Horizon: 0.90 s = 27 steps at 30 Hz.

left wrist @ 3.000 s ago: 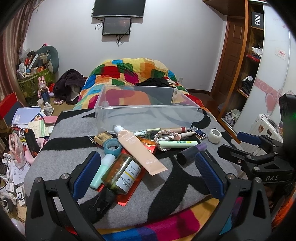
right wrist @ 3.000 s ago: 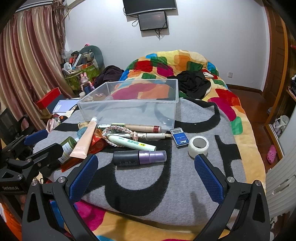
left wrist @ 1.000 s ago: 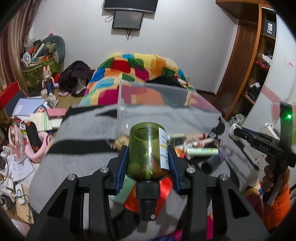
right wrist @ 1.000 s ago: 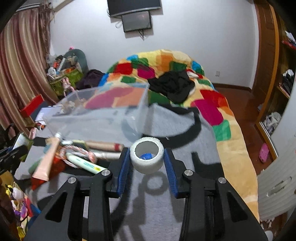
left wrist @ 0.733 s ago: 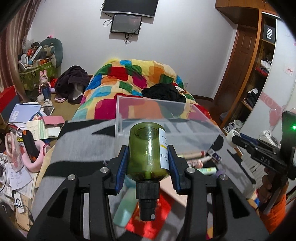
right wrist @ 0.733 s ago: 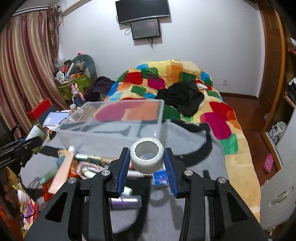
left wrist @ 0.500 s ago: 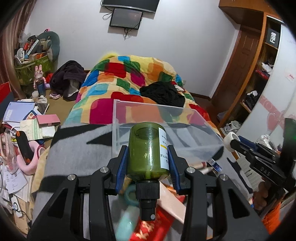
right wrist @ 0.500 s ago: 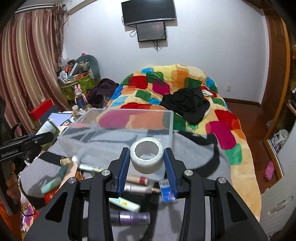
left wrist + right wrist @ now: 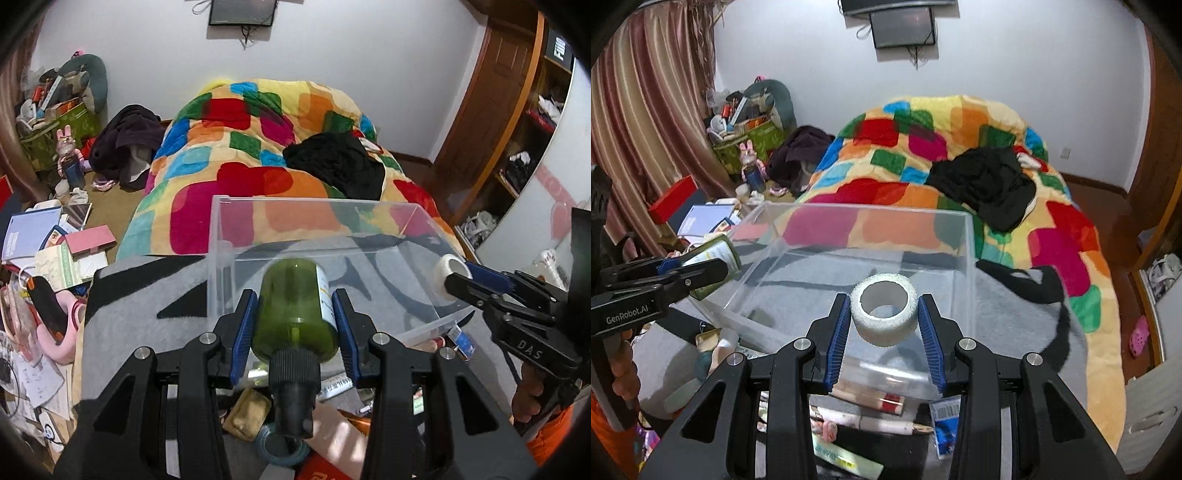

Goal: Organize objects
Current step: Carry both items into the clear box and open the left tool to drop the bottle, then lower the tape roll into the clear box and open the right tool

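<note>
The bed [image 9: 1071, 332] takes up most of the room, spread with a patchwork quilt [image 9: 923, 155] in loud colours and, nearer us, a grey blanket with black shapes [image 9: 147, 317]. A heap of black clothing [image 9: 990, 184] lies on the quilt.

On the grey blanket stands a clear plastic bin [image 9: 967, 258], open at the top, with nothing that I can see in it. Its near wall is just in front of both pairs of tongs.

The left tongs [image 9: 295, 325] are clamped on a green bottle [image 9: 295, 306]; it lies lengthwise between the blue pads, its black cap pointing back at the handle and its white label turned to the right. The bottle hangs at the near left corner of the bin, above the rim. From the right wrist view the same bottle [image 9: 716, 258] shows at the bin's left side.

The right tongs [image 9: 882, 325] are squeezed on a white roll of tape [image 9: 882, 314], its hole facing up and forward, held over the near right part of the bin.

Under the tongs, in front of the bin, small toiletries lie in a jumble: a peach tube [image 9: 340, 435], a teal tape ring [image 9: 280, 446], a small blue box [image 9: 945, 424] and several slim sticks [image 9: 871, 402].
</note>
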Each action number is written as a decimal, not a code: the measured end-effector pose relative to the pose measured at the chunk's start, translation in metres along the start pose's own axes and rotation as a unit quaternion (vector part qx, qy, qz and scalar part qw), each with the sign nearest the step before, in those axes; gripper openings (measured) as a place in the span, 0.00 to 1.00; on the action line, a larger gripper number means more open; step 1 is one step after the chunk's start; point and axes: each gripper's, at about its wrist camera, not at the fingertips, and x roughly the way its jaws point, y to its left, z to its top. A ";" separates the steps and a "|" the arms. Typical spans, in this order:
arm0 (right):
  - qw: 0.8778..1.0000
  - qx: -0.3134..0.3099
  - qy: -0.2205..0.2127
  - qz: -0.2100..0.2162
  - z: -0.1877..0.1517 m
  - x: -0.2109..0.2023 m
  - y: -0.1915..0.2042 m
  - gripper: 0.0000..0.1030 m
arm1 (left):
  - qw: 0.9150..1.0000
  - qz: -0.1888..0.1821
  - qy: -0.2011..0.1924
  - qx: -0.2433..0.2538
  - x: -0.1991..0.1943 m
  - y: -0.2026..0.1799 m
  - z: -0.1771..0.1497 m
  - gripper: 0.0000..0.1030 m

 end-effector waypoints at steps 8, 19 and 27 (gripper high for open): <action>0.999 -0.008 0.033 0.010 0.002 0.022 0.010 0.34 | 1.000 -0.009 0.023 0.007 0.013 -0.008 0.005 0.40; 0.999 -0.013 0.029 0.019 0.000 0.012 0.017 0.43 | 1.000 0.000 -0.014 0.020 -0.018 -0.020 -0.001 0.59; 1.000 -0.023 -0.002 0.010 -0.008 -0.020 0.017 0.58 | 0.998 0.018 -0.047 0.029 -0.052 -0.023 -0.018 0.74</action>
